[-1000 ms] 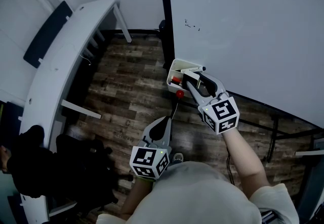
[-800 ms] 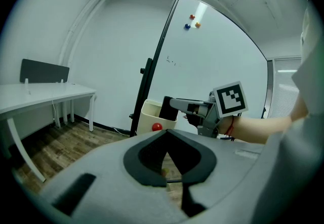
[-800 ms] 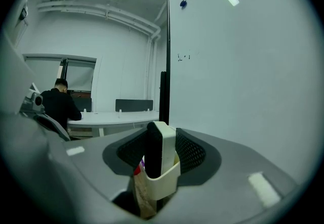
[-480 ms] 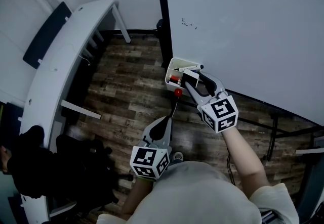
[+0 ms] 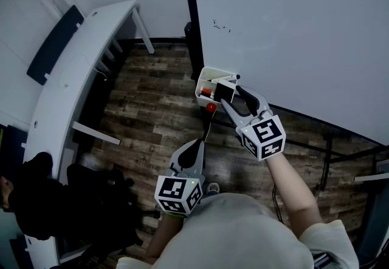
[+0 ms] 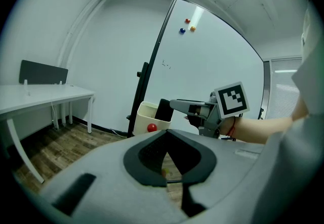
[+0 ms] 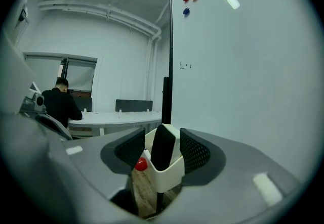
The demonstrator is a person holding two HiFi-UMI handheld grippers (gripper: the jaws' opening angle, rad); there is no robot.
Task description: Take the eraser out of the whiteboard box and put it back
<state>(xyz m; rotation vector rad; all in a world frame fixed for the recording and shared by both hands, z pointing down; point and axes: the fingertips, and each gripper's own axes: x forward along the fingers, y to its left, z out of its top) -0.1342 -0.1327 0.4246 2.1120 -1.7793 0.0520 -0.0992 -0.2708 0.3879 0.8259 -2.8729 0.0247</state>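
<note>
The cream whiteboard box (image 5: 205, 74) hangs at the whiteboard's lower left corner. A black eraser (image 5: 222, 88) stands upright in it, top end sticking out. My right gripper (image 5: 232, 96) is right at the box, its jaws have just been opening, and the eraser (image 7: 163, 146) sits between the pads with a gap on each side. The left gripper view shows the eraser (image 6: 163, 109) in the box (image 6: 144, 118) just ahead of the right gripper (image 6: 188, 107). My left gripper (image 5: 196, 147) hangs lower and nearer me, shut and empty.
A red ball (image 5: 210, 107) sits on the box's front. The whiteboard (image 5: 292, 31) and its black post (image 5: 189, 19) stand behind. A long white desk (image 5: 73, 79) runs along the left, with a black chair (image 5: 91, 195) beside it. A person (image 7: 58, 106) sits at a far desk.
The right gripper's jaws have spread apart and its pads have come off the eraser, which stands in the box. The left gripper has stayed where it was.
</note>
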